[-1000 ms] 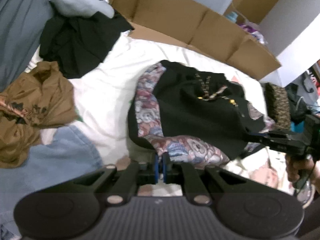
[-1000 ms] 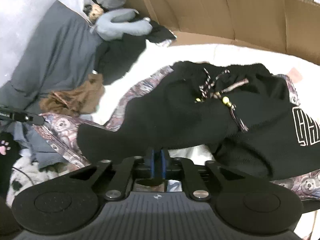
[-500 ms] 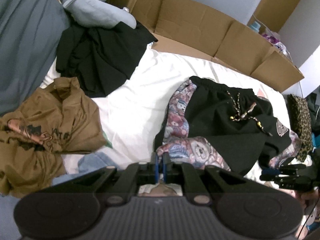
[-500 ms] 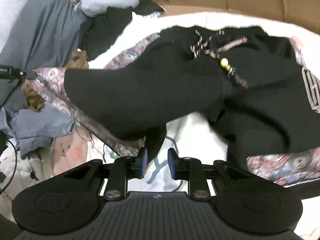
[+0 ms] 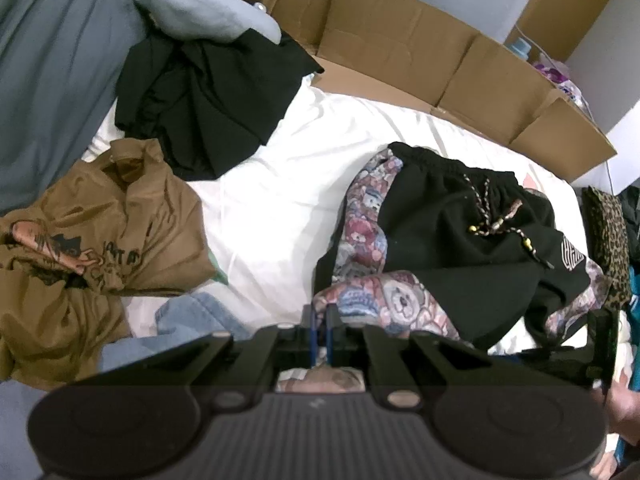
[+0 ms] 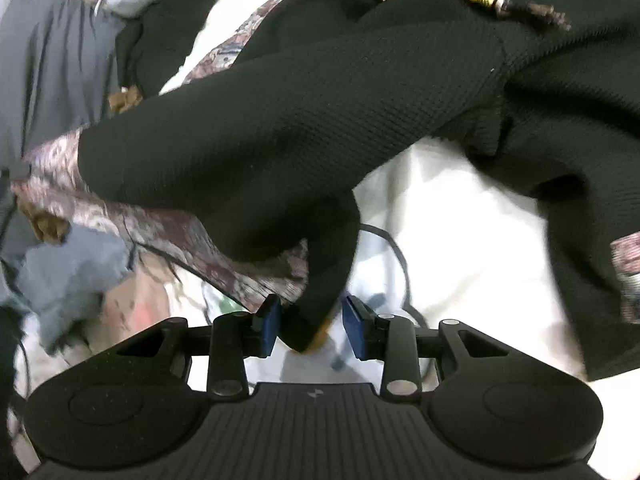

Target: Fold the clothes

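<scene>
Two grippers: left gripper (image 5: 319, 334), right gripper (image 6: 312, 326). One hand (image 5: 622, 400), lower right of the left wrist view.

Garments on the white sheet (image 5: 288, 200), six counted:
- one pair of black shorts with bear-print panels (image 5: 460, 248), right side of the sheet
- one black garment (image 5: 208, 92), far left corner
- one brown printed shirt (image 5: 92, 232), left edge
- one light blue denim piece (image 5: 188, 320), near edge
- one grey-blue cloth (image 5: 52, 60), far left
- one pale blue item (image 5: 200, 8), kind unclear

One drawstring (image 5: 492, 224) on the shorts; at least two yellow beads. One cardboard wall (image 5: 420, 48) along the far edge. One leopard-print item (image 5: 608, 240), right edge.
</scene>
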Action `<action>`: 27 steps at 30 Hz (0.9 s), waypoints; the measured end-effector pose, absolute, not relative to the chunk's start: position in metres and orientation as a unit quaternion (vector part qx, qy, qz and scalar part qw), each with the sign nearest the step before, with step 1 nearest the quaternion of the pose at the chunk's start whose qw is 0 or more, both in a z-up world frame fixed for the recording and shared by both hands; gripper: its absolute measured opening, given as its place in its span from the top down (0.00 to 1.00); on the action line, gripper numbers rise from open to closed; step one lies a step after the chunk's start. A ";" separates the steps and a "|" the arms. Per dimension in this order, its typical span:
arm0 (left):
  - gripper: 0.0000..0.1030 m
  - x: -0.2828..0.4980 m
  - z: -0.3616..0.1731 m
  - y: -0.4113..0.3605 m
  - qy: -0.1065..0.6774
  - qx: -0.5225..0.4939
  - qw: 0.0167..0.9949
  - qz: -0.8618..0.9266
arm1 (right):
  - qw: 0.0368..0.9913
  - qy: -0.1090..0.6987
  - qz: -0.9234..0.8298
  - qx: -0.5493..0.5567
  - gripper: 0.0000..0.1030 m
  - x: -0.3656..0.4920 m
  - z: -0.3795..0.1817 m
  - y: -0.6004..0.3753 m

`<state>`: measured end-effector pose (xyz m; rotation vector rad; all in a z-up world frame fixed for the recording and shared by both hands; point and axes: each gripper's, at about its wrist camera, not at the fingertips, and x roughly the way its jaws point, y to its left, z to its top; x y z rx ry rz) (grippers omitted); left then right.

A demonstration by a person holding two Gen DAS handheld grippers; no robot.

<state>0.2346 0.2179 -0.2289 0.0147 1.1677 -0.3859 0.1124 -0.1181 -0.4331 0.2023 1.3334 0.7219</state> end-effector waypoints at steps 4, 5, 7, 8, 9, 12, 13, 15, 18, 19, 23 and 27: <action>0.96 0.231 -0.226 0.219 0.548 0.005 0.817 -0.178 | 0.718 0.604 0.328 0.106 1.00 0.114 -0.430 -0.122; 0.96 0.230 -0.225 0.219 0.548 0.005 0.817 -0.178 | 0.719 0.601 0.333 0.105 1.00 0.112 -0.425 -0.124; 0.96 0.227 -0.221 0.221 0.547 0.003 0.818 -0.177 | 0.718 0.597 0.343 0.101 1.00 0.110 -0.413 -0.131; 0.96 0.225 -0.220 0.222 0.546 0.001 0.819 -0.175 | 0.717 0.597 0.346 0.099 1.00 0.108 -0.408 -0.134; 0.96 0.224 -0.219 0.223 0.546 0.000 0.820 -0.173 | 0.715 0.598 0.350 0.096 1.00 0.106 -0.402 -0.136; 0.96 0.218 -0.218 0.227 0.547 -0.004 0.820 -0.166 | 0.707 0.599 0.367 0.083 1.00 0.094 -0.386 -0.144; 0.96 0.216 -0.218 0.228 0.547 -0.004 0.821 -0.164 | 0.703 0.600 0.374 0.078 1.00 0.089 -0.382 -0.144; 0.96 0.211 -0.217 0.230 0.546 -0.006 0.822 -0.162 | 0.695 0.602 0.387 0.069 1.00 0.079 -0.375 -0.144; 0.96 0.205 -0.215 0.235 0.547 -0.010 0.822 -0.157 | 0.693 0.596 0.402 0.046 1.00 0.066 -0.366 -0.141; 0.96 0.203 -0.213 0.237 0.547 -0.012 0.823 -0.155 | 0.691 0.595 0.408 0.042 1.00 0.064 -0.365 -0.141; 0.96 0.197 -0.207 0.247 0.545 -0.014 0.825 -0.149 | 0.682 0.588 0.434 0.031 1.00 0.064 -0.359 -0.140; 0.96 0.190 -0.210 0.254 0.552 -0.015 0.822 -0.137 | 0.668 0.584 0.460 0.015 1.00 0.061 -0.354 -0.141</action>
